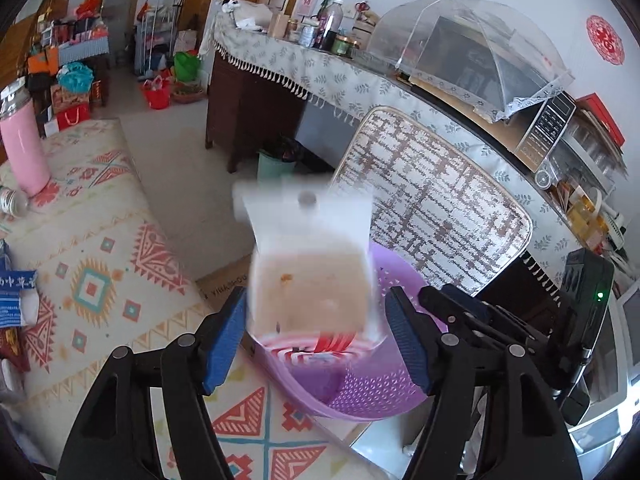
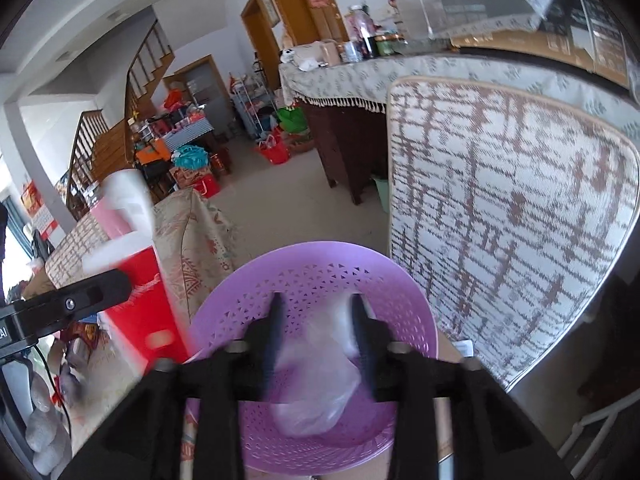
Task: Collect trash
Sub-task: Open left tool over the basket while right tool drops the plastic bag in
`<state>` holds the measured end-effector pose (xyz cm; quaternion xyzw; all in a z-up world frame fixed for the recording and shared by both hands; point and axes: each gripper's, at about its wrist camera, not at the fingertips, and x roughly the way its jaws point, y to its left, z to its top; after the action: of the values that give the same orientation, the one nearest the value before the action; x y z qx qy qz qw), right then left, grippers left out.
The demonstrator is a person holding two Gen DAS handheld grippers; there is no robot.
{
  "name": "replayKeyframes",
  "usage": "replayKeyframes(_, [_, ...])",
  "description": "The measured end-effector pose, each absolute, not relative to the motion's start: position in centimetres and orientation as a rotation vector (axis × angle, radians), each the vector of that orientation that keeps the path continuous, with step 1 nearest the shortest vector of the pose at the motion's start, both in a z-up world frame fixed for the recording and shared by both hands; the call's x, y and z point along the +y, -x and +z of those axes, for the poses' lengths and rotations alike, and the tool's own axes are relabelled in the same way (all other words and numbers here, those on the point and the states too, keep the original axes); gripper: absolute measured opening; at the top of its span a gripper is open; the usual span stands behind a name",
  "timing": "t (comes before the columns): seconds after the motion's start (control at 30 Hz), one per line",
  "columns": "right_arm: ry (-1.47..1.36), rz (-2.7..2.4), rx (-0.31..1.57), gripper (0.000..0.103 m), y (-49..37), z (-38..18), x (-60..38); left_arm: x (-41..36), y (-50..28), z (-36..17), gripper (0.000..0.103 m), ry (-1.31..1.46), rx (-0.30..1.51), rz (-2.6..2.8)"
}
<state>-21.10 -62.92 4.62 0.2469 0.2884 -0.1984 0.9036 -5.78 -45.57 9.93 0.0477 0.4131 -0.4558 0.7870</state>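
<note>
Patterned cloth covers the tabletop (image 1: pixel 100 264), where the left tongs (image 1: pixel 316 342) stand apart around a blurred white carton (image 1: pixel 310 276) above the purple basket (image 1: pixel 360 396), while the right tongs (image 2: pixel 316 320), parted, straddle a smeared clear plastic bag (image 2: pixel 316 392) inside it.

A pink thermos (image 1: pixel 22 140) stands at the far left edge of the patterned tablecloth (image 1: pixel 100 280). A woven chair back (image 1: pixel 432 208) stands beyond, before a cluttered sideboard (image 1: pixel 320 76).
</note>
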Motion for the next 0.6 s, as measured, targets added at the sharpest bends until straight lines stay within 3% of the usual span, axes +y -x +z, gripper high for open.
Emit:
replayKeyframes(0.3, [-0.439,-0.37,0.573,0.058,21.3,5.4,-59.7,-40.3,6.8,10.6,0.074,-0.096,0.856,-0.9])
replayKeyframes(0.37, [-0.408,-0.359,0.536,0.063,21.5,5.9,-58.3,-38.8,7.4,10.9,0.074,-0.103,0.839,-0.869])
replayKeyframes(0.6, [-0.358,-0.209,0.548,0.068,20.6,6.6,-52.4,-28.7,8.7,10.8,0.074,-0.133,0.773,-0.72])
